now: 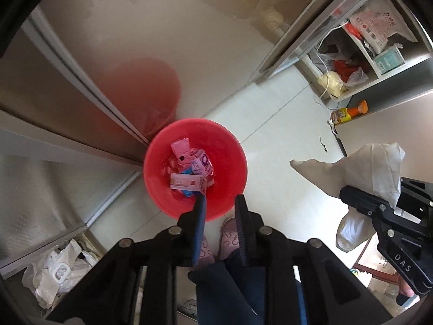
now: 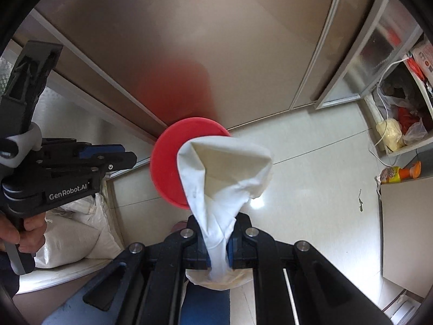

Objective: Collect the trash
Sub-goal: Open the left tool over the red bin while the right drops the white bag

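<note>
A red bin (image 1: 232,146) stands on the tiled floor against a steel cabinet, with several pink, white and blue wrappers (image 1: 189,168) lying in it. My left gripper (image 1: 220,199) hangs over the bin's near rim, pointing down, open, with nothing between its fingers. In the right wrist view this gripper (image 2: 127,159) sits left of the bin (image 2: 165,162). My right gripper (image 2: 219,233) is shut on a crumpled white tissue (image 2: 224,170), which fans out above the fingers and hides part of the bin. The left wrist view shows the right gripper (image 1: 379,203) with the tissue (image 1: 379,168) at the right.
Steel cabinet doors (image 1: 81,86) rise behind the bin. An open shelf (image 1: 351,75) at the right holds plastic bags and boxes, with an orange bottle (image 1: 349,113) beside it. White plastic bags (image 1: 54,270) lie at lower left. The person's slippers (image 1: 230,235) are just below the bin.
</note>
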Available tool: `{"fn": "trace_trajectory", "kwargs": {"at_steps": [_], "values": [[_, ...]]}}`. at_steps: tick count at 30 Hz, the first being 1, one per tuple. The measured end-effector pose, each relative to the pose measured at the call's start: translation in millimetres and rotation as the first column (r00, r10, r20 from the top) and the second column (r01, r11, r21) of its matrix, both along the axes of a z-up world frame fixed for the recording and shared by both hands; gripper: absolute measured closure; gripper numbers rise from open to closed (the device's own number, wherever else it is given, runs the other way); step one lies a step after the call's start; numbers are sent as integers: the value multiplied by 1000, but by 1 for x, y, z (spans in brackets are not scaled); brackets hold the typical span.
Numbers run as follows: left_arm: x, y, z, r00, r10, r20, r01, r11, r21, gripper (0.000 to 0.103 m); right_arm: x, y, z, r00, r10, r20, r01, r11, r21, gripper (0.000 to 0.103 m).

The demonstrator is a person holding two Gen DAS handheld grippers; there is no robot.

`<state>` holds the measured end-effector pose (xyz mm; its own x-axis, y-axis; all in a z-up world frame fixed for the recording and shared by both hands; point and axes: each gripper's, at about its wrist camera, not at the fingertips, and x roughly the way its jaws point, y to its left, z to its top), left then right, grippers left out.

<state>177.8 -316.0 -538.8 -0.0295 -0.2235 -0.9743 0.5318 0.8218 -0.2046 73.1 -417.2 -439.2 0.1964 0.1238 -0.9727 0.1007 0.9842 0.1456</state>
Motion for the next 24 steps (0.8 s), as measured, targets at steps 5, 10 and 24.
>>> {"fn": "trace_trajectory", "kwargs": {"at_steps": [5,10,24], "values": [[-5,24,20,996,16,82,-17,1000,17,83,5,9,2,998,55,13,-55,998,5,96],[-7,54,19,994,52,92,-54,998,20,61,13,29,-5,988,156,22,-156,988,5,96],[2,97,1,979,83,186,-99,992,81,19,36,59,-52,954,294,52,-294,956,-12,96]]}}
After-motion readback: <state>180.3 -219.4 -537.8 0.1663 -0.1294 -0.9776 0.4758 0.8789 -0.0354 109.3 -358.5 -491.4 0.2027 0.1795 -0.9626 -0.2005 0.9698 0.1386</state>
